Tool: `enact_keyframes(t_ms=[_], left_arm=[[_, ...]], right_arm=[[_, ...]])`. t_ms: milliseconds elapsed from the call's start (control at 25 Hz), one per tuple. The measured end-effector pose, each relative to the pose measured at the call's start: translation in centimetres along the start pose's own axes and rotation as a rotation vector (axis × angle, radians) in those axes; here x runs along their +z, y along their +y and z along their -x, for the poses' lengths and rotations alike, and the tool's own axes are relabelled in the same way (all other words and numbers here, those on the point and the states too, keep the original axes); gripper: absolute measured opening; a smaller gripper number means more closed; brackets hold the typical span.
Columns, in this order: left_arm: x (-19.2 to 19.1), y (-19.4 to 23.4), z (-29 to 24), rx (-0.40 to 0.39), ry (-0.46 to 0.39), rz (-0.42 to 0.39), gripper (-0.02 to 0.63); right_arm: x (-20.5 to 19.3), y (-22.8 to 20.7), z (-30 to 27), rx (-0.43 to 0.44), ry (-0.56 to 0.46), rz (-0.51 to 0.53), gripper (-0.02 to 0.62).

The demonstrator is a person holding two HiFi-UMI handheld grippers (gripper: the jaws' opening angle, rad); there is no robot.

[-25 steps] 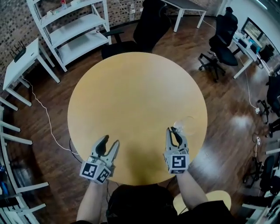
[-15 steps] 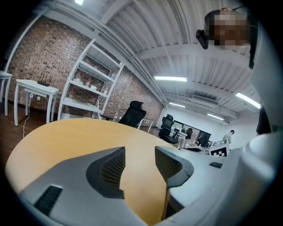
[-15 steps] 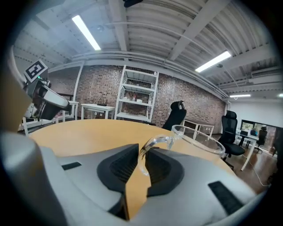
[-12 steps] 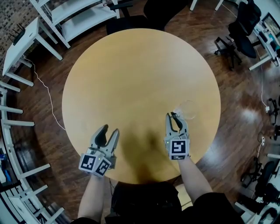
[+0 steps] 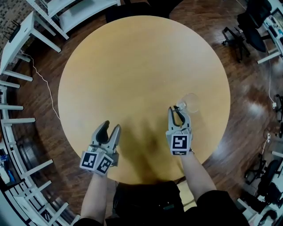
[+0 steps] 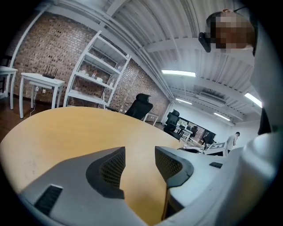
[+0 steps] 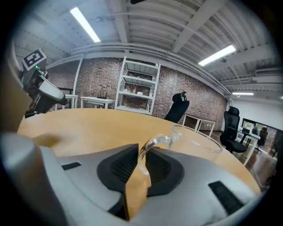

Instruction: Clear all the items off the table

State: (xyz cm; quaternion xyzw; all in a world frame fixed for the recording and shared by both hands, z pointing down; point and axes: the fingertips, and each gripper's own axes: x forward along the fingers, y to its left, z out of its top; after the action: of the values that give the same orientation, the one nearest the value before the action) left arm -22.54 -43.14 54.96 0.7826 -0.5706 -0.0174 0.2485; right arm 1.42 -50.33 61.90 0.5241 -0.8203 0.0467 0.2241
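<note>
A clear glass cup with a handle stands on the round wooden table near its right edge. My right gripper is shut on the cup's handle, the pads pressing it from both sides; the cup's bowl sits just beyond the fingertips. My left gripper hovers over the table's near left part, open, with nothing between its fingers. The right gripper view shows the left gripper at the far left.
White shelving and a small white desk stand beyond the table's far left. Office chairs are at the right on the wooden floor. The person's arms reach in from the near edge.
The view has shifted so the table sits higher in frame. Both grippers have come down toward the table, the right one still holding the glass cup by its handle.
</note>
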Motion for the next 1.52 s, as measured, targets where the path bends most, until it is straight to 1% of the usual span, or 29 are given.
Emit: enact_keyframes(t_ms=[120,320,400,440,560,720,920,1040,1200,1280,1360,1440,1520], left_arm=[[-0.4,0.2,-0.4,0.004,0.008,0.005,0.209],[-0.8,0.2,-0.4,0.004,0.018,0.01,0.209],[-0.8,0.1,-0.1,0.002,0.015,0.007,0.209],[-0.7,0.1,0.2,0.002,0.014,0.006,0.209],[-0.2,0.5,1.2,0.0,0.006,0.008,0.209],[0.6,1.0,2.9,-0.01,-0.006,-0.004,0.209],[2.2,1.7,5.6,-0.036,-0.037,-0.026,0.209],[3.4,1.8,8.0,-0.049,-0.075,-0.047,0.209],[4.6,0.8,11.9,-0.059,-0.153,-0.095,0.209],[5.3,-0.4,13.5,-0.093,-0.187,-0.107,0.209],[6.8,-1.6,15.3,-0.135,-0.219,-0.114,0.209],[8.5,-2.4,17.1,-0.176,-0.261,-0.121,0.209],[9.5,-3.3,18.5,-0.22,-0.3,-0.125,0.19]], right_arm=[[0.1,-0.1,-0.4,-0.012,-0.018,-0.04,0.053],[-1.4,0.3,-0.7,0.005,0.006,-0.068,0.04],[-1.2,0.4,-0.7,0.001,0.004,-0.101,0.041],[-1.1,0.5,-0.8,0.006,0.009,-0.114,0.048],[-1.4,1.5,-1.0,0.032,0.042,-0.132,0.144],[-2.4,1.9,-0.4,-0.002,0.084,-0.146,0.158],[-2.6,2.4,2.4,-0.058,0.084,-0.158,0.158],[-1.3,2.3,5.5,-0.111,0.041,-0.168,0.158],[1.4,1.5,11.3,-0.199,-0.056,-0.193,0.158],[3.3,0.9,14.8,-0.25,-0.114,-0.21,0.158],[6.1,0.9,18.5,-0.293,-0.187,-0.231,0.158],[8.7,1.6,21.8,-0.327,-0.262,-0.236,0.158],[10.3,2.5,24.8,-0.359,-0.321,-0.235,0.158]])
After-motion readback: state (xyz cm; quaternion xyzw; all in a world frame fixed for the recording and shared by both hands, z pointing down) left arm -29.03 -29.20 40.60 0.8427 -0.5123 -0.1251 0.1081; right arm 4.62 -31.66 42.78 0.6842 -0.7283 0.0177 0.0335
